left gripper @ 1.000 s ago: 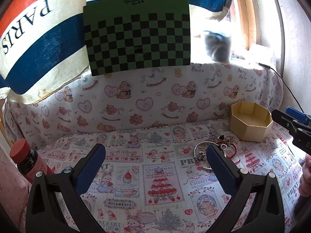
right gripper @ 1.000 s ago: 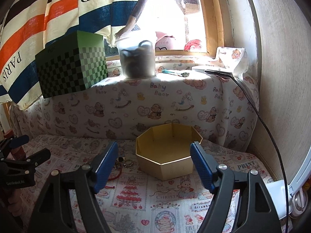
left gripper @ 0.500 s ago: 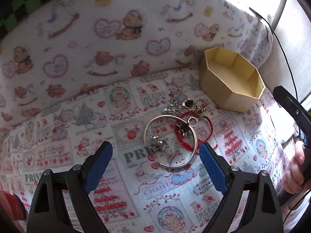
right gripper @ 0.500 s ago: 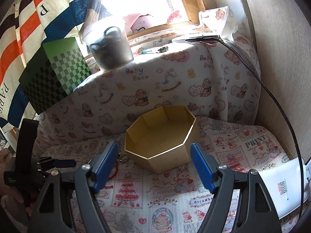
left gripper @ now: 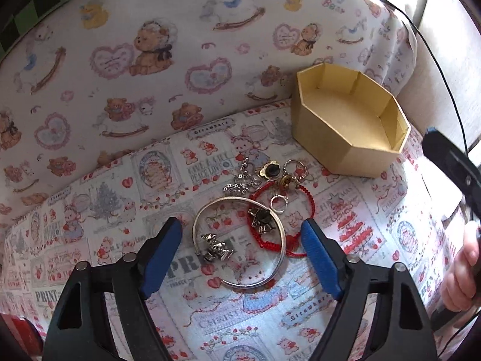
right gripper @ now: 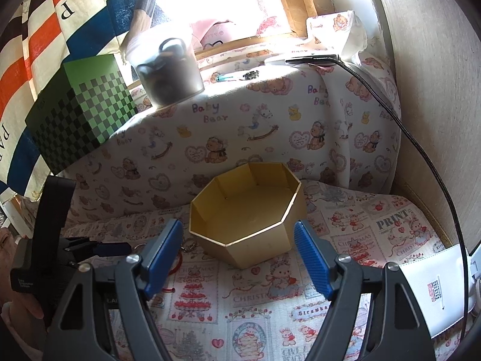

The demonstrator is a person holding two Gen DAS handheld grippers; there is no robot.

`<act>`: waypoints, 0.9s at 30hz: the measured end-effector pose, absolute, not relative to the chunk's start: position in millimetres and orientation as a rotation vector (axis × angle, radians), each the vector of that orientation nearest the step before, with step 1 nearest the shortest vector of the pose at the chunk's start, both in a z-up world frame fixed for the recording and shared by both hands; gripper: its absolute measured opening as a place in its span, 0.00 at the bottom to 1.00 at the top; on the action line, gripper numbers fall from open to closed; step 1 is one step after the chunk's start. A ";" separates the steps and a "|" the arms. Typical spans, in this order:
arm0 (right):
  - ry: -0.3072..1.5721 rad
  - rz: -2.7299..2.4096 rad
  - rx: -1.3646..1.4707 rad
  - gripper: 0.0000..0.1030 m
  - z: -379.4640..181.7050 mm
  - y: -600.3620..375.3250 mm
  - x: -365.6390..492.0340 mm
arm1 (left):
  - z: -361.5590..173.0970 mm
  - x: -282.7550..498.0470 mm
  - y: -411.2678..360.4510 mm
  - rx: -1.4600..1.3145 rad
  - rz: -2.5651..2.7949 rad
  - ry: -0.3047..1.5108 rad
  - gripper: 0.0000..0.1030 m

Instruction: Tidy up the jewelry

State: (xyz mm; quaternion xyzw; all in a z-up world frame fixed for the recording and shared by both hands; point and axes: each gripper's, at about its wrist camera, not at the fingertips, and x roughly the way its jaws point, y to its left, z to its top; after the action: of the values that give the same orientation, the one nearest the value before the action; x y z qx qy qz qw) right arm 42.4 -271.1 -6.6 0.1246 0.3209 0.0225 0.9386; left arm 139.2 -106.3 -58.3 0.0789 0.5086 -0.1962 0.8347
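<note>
A pile of jewelry lies on the patterned cloth in the left wrist view: a silver bangle [left gripper: 279,231] with charms, a red cord bracelet [left gripper: 306,194], a small ring [left gripper: 278,202] and a silver chain [left gripper: 240,182]. My left gripper [left gripper: 242,248] is open, low over the cloth, its jaws on either side of the bangle. An empty gold octagonal box [left gripper: 348,120] stands to the right of the pile. My right gripper [right gripper: 239,258] is open and empty, just in front of the box [right gripper: 246,210]. A bit of red cord [right gripper: 177,261] shows beside its left finger.
A padded ledge covered in bear-print cloth [right gripper: 270,126] rises behind the box. On it stand a green checkered box [right gripper: 81,114], a grey cup [right gripper: 168,69] and a phone with a black cable [right gripper: 421,150]. A white pouch [right gripper: 433,288] lies at the right.
My left gripper has tipped down and closed in on the jewelry pile, so the bangle now lies between its jaws. My right gripper has edged closer to the gold box.
</note>
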 end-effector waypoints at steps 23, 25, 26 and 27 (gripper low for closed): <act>0.714 0.133 0.189 0.72 -10.1 -252.1 40.0 | 1.4 37.9 -9.7 0.003 -0.162 0.837 0.58; 0.738 0.205 0.186 0.66 -10.3 -244.1 38.8 | 6.3 38.2 10.2 -0.024 -0.131 0.813 0.58; 0.749 0.256 0.204 0.60 -9.9 -241.2 37.9 | 7.5 37.0 17.6 -0.042 -0.141 0.795 0.58; 0.756 0.307 0.217 0.47 -9.1 -237.7 36.9 | 8.6 41.1 23.8 -0.050 -0.133 0.785 0.58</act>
State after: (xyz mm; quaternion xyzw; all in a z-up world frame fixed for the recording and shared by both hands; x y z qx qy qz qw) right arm 36.9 -237.7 -9.1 0.1055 0.3669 0.1488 0.9122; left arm 41.1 23.8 8.6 -0.0243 0.3824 -0.0648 0.9214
